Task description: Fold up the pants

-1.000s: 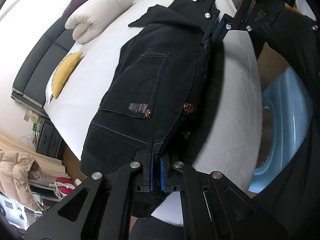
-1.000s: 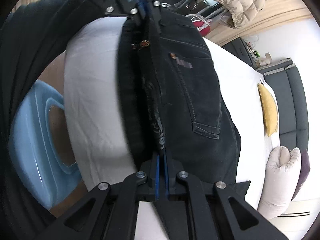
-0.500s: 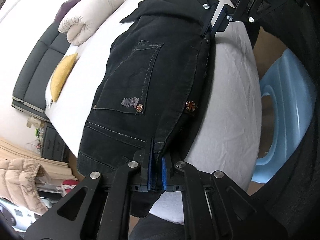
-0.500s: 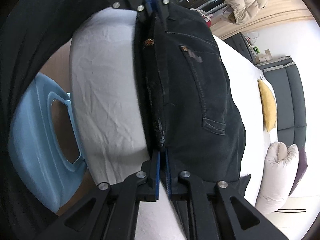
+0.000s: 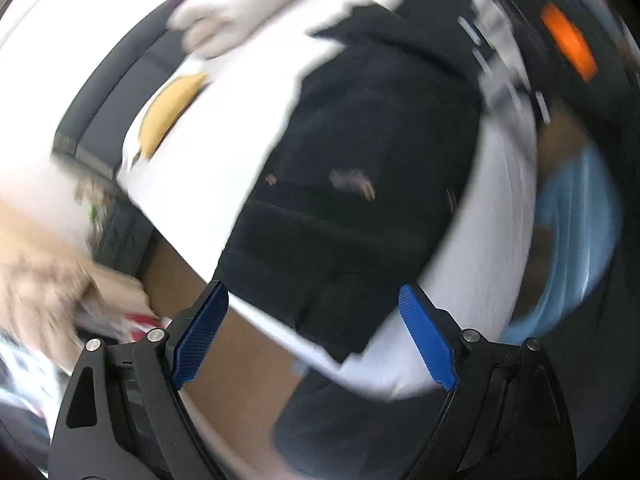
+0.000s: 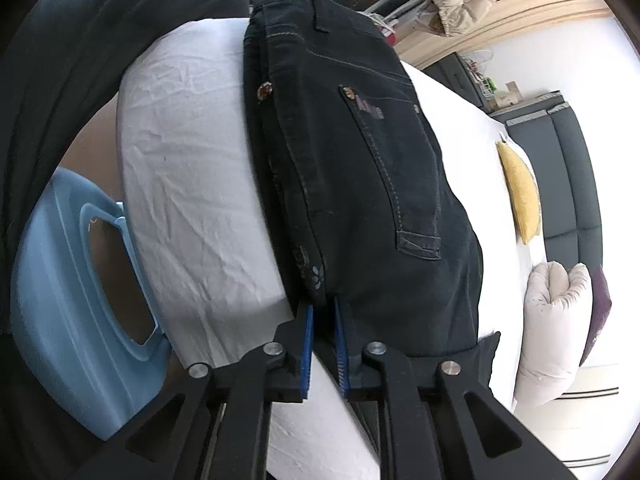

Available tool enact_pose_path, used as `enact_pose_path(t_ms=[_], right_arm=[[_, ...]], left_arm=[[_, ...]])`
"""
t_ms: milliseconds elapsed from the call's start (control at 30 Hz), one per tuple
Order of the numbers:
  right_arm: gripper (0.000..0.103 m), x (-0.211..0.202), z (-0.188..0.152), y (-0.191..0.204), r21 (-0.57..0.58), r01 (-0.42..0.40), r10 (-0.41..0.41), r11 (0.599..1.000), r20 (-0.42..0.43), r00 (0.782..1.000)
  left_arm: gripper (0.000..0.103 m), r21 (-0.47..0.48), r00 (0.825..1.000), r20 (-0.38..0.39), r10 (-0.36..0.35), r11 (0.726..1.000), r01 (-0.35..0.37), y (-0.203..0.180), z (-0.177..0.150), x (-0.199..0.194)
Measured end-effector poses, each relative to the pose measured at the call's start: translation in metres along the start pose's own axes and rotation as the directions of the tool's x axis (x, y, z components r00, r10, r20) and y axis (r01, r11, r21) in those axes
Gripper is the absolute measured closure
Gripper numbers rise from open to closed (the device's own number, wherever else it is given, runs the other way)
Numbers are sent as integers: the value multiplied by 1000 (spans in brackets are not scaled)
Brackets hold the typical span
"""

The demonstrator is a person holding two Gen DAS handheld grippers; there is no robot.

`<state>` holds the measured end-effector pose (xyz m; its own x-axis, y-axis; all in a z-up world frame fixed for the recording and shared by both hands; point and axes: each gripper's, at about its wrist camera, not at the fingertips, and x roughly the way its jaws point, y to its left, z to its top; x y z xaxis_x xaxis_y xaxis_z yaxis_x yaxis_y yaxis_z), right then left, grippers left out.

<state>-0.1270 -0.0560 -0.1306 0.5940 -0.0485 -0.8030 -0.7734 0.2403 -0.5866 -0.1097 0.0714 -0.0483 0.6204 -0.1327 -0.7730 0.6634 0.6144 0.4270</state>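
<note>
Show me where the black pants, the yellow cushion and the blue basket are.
black pants (image 6: 360, 184): right wrist view, on the back pocket.
yellow cushion (image 6: 520, 196): right wrist view, on its middle.
blue basket (image 6: 60, 280): right wrist view, on its rim beside the handle hole.

Black pants (image 6: 360, 168) on a white sheet (image 6: 192, 184), yellow cushion (image 6: 520, 196), pale blue basket (image 6: 60, 300).

One pair of black pants (image 6: 360, 168), one yellow cushion (image 6: 518, 192), one blue basket (image 6: 64, 280), one white pillow (image 6: 554, 332).

left gripper (image 5: 314, 334) jaws opening, off the pants (image 5: 360, 184) waistband, right gripper (image 6: 322, 344) jaws parting slightly
</note>
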Motion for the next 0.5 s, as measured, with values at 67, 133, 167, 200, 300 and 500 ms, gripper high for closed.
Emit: enact_pose_path(t_ms=[67, 133, 167, 200, 300, 500], right_arm=[[88, -2, 0, 2, 3, 9, -9, 1000, 3, 1000], [79, -3, -1, 4, 4, 10, -10, 1000, 4, 1000], [64, -4, -1, 5, 8, -7, 7, 1000, 5, 1000], [57, -6, -1, 7, 10, -18, 18, 1000, 11, 1000], [35, -7, -5, 14, 7, -59, 59, 998, 13, 998], [37, -27, -16, 4, 128, -143, 137, 981, 52, 989]], left_arm=[[15, -129, 998, 40, -55, 990, 60, 9, 20, 4], [16, -230, 992, 64, -107, 966, 119, 13, 38, 16], [16, -271, 989, 70, -132, 951, 146, 14, 44, 24], [17, -312, 985, 70, -155, 935, 169, 13, 51, 36], [25, -427, 964, -37, -264, 876, 224, 5, 52, 95], [24, -498, 962, -16, -272, 836, 228, 10, 43, 107]])
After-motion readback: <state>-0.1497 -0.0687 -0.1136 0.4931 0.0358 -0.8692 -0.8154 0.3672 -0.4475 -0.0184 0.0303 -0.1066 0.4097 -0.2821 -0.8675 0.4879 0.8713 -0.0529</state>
